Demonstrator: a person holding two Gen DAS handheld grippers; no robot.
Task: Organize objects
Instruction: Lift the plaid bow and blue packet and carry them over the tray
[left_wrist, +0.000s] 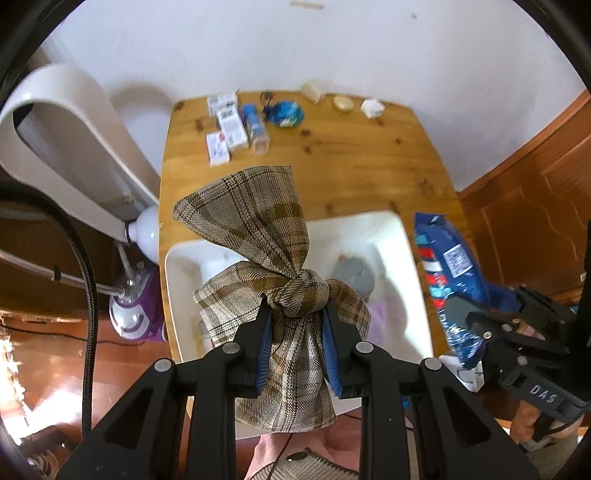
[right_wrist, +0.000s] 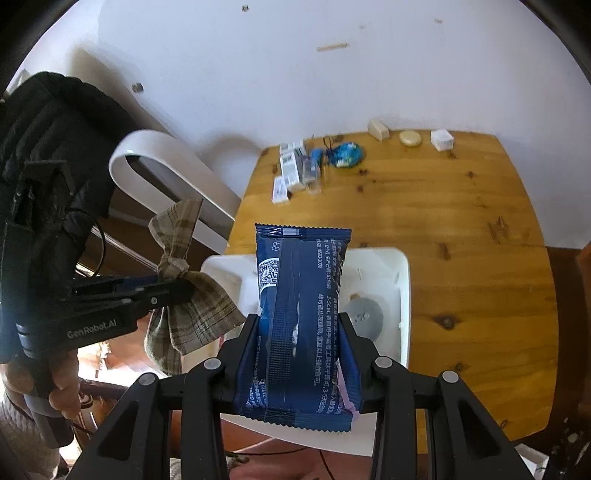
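Note:
My left gripper (left_wrist: 295, 314) is shut on a brown plaid cloth pouch (left_wrist: 258, 229) just below its knot, holding it above a white bin (left_wrist: 402, 236). The same pouch (right_wrist: 188, 314) hangs from that gripper (right_wrist: 184, 290) at the left of the right wrist view. My right gripper (right_wrist: 301, 325) is shut on a dark blue printed packet (right_wrist: 299, 314), held upright over the white bin (right_wrist: 404, 295). In the left wrist view the packet (left_wrist: 450, 280) and right gripper (left_wrist: 476, 321) sit at the right of the bin. A grey round object (left_wrist: 354, 275) lies inside the bin.
The wooden table (left_wrist: 351, 170) carries several white boxes (left_wrist: 227, 133), a blue tube (left_wrist: 253, 123), a blue round pouch (left_wrist: 286, 114), and small pale items (left_wrist: 343, 103) along the back wall. A white ironing board (left_wrist: 70, 140) and a purple steamer (left_wrist: 133, 317) stand left of the table.

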